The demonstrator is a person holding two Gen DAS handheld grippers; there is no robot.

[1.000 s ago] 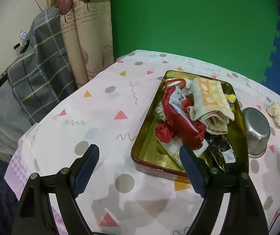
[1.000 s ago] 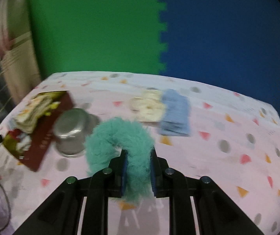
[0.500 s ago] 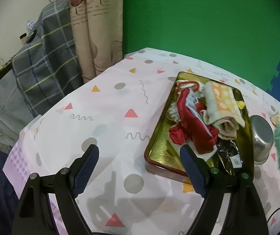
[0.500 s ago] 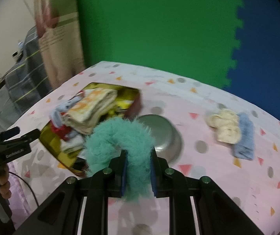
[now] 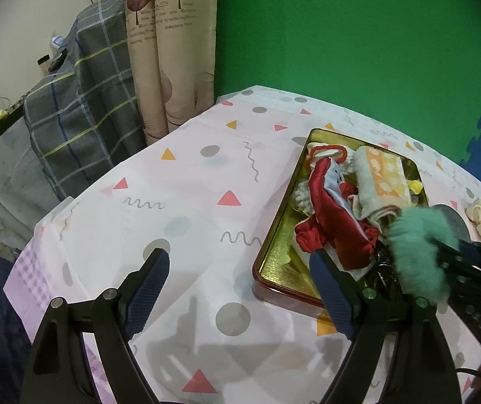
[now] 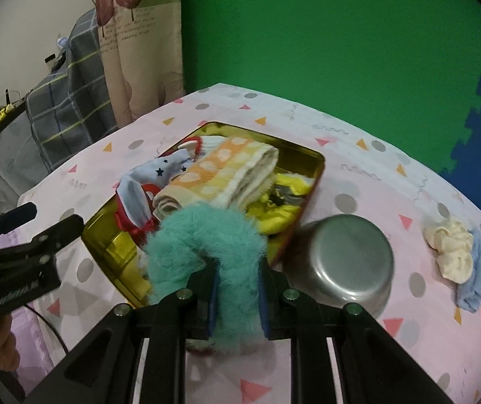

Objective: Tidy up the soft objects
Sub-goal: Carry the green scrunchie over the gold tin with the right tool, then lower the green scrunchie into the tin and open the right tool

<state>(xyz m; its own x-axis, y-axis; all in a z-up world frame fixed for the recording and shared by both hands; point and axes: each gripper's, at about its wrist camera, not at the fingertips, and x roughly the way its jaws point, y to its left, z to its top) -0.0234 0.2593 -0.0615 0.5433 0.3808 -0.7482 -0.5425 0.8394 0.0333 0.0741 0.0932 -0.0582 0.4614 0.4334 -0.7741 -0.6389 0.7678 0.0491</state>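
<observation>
Since the earlier frames the right gripper has travelled across the table from the area near the blue and cream cloths to the near end of the gold tin, bringing the teal fuzzy ring with it; in the left wrist view the ring, absent one second ago, now overlaps the tin's near right corner. The left gripper has barely shifted.

Table: covered with a pale pink cloth printed with triangles, dots and squiggles.

Gold tin: rectangular, shallow, red-brown outer wall, lying on the table. Contents, largest first: a folded orange-and-yellow patterned towel toward the far right; a red satin garment along the left and middle; a pale blue star-printed sock with red trim over the red garment; a yellow item against the right wall; a dark crinkled wrapper at the near right, partly hidden.

Steel bowl: upside down on the table, just beside the tin's right wall.

Blue cloth and cream cloth: touching each other, well right of the bowl.

Right gripper: jaws clamped on the teal ring, which arches up and forward over the tin's near end.

Left gripper: jaws wide apart, nothing between them, hanging over bare tablecloth left of the tin.
</observation>
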